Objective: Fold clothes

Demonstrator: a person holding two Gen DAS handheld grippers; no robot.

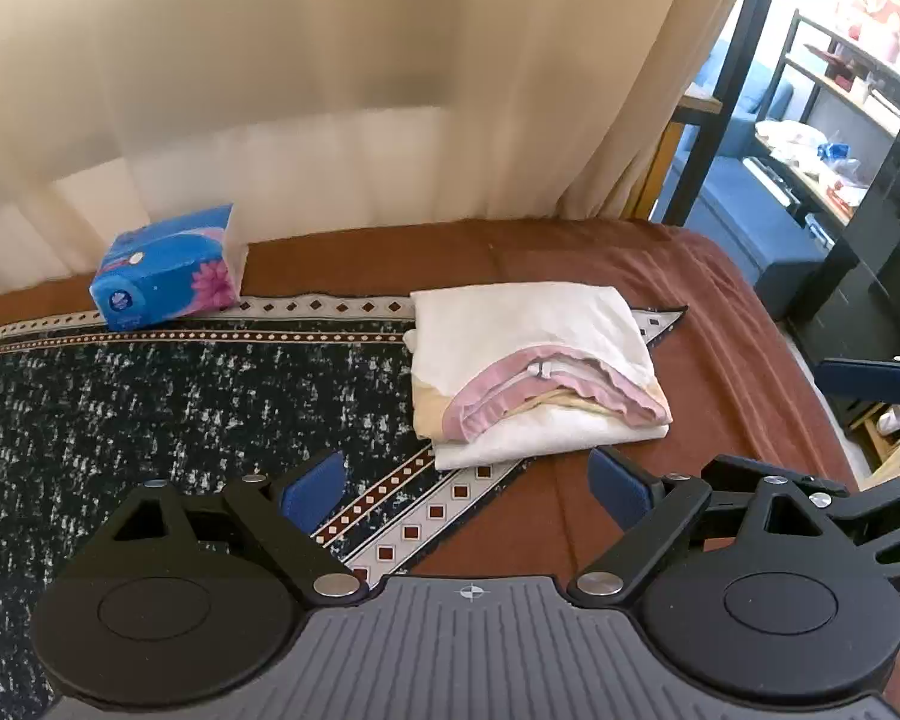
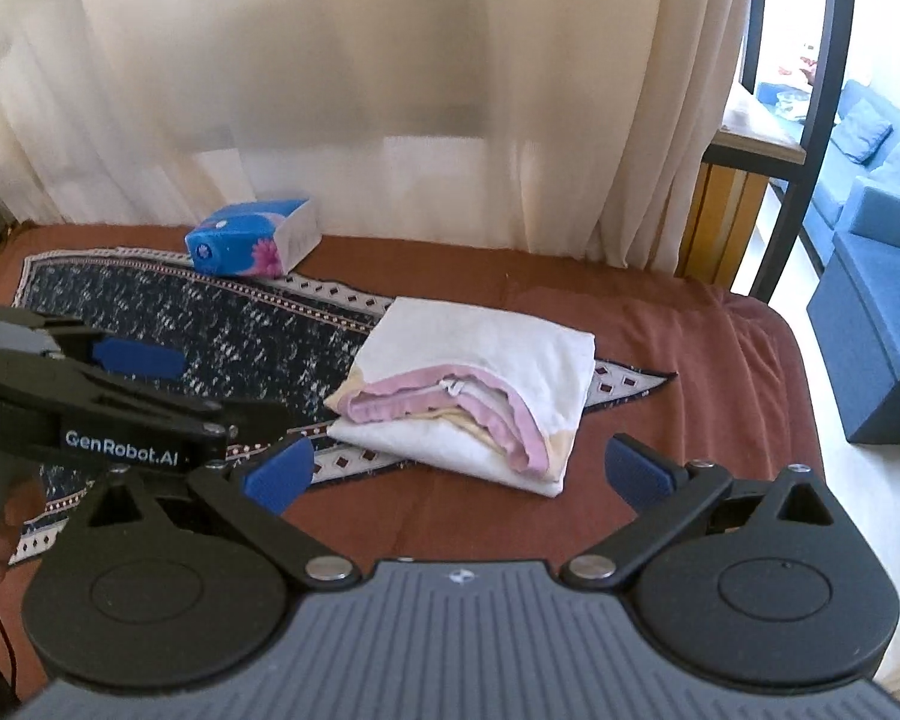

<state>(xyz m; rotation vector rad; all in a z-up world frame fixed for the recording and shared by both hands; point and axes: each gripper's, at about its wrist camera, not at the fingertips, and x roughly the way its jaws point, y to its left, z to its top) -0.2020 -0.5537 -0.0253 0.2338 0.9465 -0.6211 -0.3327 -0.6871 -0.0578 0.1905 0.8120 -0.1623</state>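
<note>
We record 1 folded garment [image 1: 528, 360], white with a pink ruffled trim and pale yellow patches, lying on the bed [image 1: 720, 324]. It rests partly on a dark speckled mat [image 1: 150, 420] with a diamond-patterned border and partly on the rust-brown bedcover. We hold 2 tools above it. The left tool [image 1: 468, 489] stands released, its 2 blue pads wide apart with nothing between them, short of the garment's near edge. The right tool [image 2: 459, 474] is likewise released and empty, clear of the cloth. From the right wrist view the left tool [image 2: 138, 360] shows at the left, just beside the right one. 1 blue tissue pack [image 1: 165, 267] sits at the mat's far edge, well apart from the garment, before cream curtains [image 1: 330, 90].
</note>
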